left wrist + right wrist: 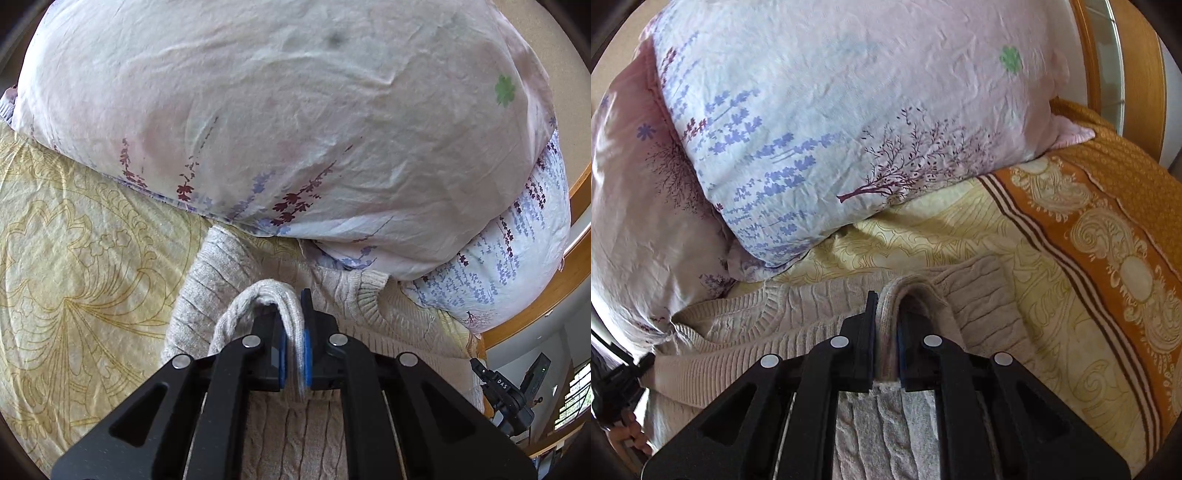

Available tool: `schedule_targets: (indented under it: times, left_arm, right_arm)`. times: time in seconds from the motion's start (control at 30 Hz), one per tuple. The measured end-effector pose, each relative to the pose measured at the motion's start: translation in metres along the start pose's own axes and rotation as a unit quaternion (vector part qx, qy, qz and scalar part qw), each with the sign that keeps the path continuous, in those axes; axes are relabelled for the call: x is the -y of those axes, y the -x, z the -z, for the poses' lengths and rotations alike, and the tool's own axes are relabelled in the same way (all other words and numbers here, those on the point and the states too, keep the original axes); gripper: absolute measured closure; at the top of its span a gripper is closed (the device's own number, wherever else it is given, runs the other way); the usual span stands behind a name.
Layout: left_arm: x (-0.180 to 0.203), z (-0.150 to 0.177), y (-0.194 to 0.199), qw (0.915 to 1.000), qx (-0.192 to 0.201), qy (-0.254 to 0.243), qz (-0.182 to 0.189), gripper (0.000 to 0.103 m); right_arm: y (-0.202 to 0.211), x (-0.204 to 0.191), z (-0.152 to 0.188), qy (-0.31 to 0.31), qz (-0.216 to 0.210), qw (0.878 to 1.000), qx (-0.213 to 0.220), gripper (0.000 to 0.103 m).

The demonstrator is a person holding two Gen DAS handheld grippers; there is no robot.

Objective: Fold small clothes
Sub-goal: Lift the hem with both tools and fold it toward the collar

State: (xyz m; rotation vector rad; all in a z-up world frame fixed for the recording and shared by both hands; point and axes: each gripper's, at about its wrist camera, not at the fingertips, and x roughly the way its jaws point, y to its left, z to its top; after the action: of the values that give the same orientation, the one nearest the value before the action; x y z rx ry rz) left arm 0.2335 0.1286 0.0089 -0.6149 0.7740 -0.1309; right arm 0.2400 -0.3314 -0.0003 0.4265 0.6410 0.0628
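A beige cable-knit sweater (362, 325) lies on a bed, its ribbed collar toward the pillows; it also shows in the right wrist view (982, 317). My left gripper (294, 332) is shut on a folded edge of the sweater that loops over its fingers. My right gripper (887, 332) is shut on another folded edge of the same sweater. Both hold the fabric a little above the rest of the garment. The sweater's lower part is hidden under the grippers.
Two large floral pillows (277, 122) (827, 122) sit just beyond the sweater. A yellow patterned bedsheet (74, 266) covers the bed, with an orange border (1108, 236) on the right. A wooden bed frame (546, 295) runs at the right. The other gripper (509, 398) shows at the right edge.
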Motion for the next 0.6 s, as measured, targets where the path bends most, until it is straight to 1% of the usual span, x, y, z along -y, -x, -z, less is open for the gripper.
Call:
schedule_targets:
  times: [0.03, 0.07, 0.1, 0.13, 0.17, 0.2, 0.23, 0.27, 0.33, 0.4, 0.43, 0.5, 0.6]
  left_arm:
    - [-0.001, 0.000, -0.001, 1.0000, -0.001, 0.005, -0.001, 0.095]
    - [-0.002, 0.000, -0.003, 0.9999, -0.003, 0.011, 0.001, 0.094]
    - [-0.003, 0.000, -0.005, 0.9998, -0.007, 0.016, 0.005, 0.091]
    - [-0.003, 0.000, -0.007, 0.9997, -0.008, 0.020, 0.012, 0.080]
    - [-0.002, 0.000, -0.006, 0.9995, -0.006, 0.022, 0.023, 0.071]
    - [-0.001, 0.000, -0.005, 0.9992, -0.002, 0.022, 0.033, 0.061]
    - [0.002, 0.000, -0.003, 0.9991, 0.001, 0.019, 0.039, 0.056]
    - [0.005, 0.000, 0.000, 0.9991, 0.005, 0.012, 0.041, 0.049]
    - [0.009, 0.000, 0.006, 0.9992, 0.015, -0.001, 0.038, 0.040]
    - [0.011, -0.001, 0.011, 0.9990, 0.022, -0.005, 0.040, 0.036]
    - [0.009, -0.002, 0.014, 0.9988, 0.024, -0.004, 0.042, 0.032]
    - [0.004, -0.004, 0.019, 0.9987, 0.028, 0.002, 0.042, 0.031]
    - [-0.004, -0.004, 0.027, 0.9990, 0.019, 0.005, 0.039, 0.031]
  right_arm:
    - [-0.002, 0.004, -0.002, -0.019, -0.012, 1.000, -0.008, 0.087]
    - [-0.004, 0.007, -0.003, -0.037, -0.027, 0.999, -0.015, 0.084]
    - [-0.005, 0.010, -0.005, -0.052, -0.046, 0.997, -0.018, 0.072]
    - [-0.005, 0.012, -0.006, -0.066, -0.069, 0.995, -0.021, 0.059]
    - [-0.006, 0.013, -0.008, -0.076, -0.088, 0.993, -0.022, 0.052]
    - [-0.005, 0.014, -0.008, -0.082, -0.102, 0.991, -0.023, 0.044]
    - [-0.004, 0.014, -0.009, -0.083, -0.109, 0.990, -0.023, 0.041]
    - [-0.003, 0.012, -0.009, -0.078, -0.109, 0.991, -0.022, 0.041]
    - [-0.002, 0.012, -0.008, -0.070, -0.107, 0.992, -0.019, 0.041]
    - [-0.001, 0.014, -0.006, -0.072, -0.112, 0.991, -0.017, 0.041]
    - [-0.001, 0.015, -0.005, -0.076, -0.116, 0.990, -0.016, 0.041]
    - [-0.001, 0.018, -0.004, -0.080, -0.116, 0.990, -0.019, 0.041]
    - [0.001, 0.019, -0.006, -0.068, -0.111, 0.991, -0.018, 0.041]
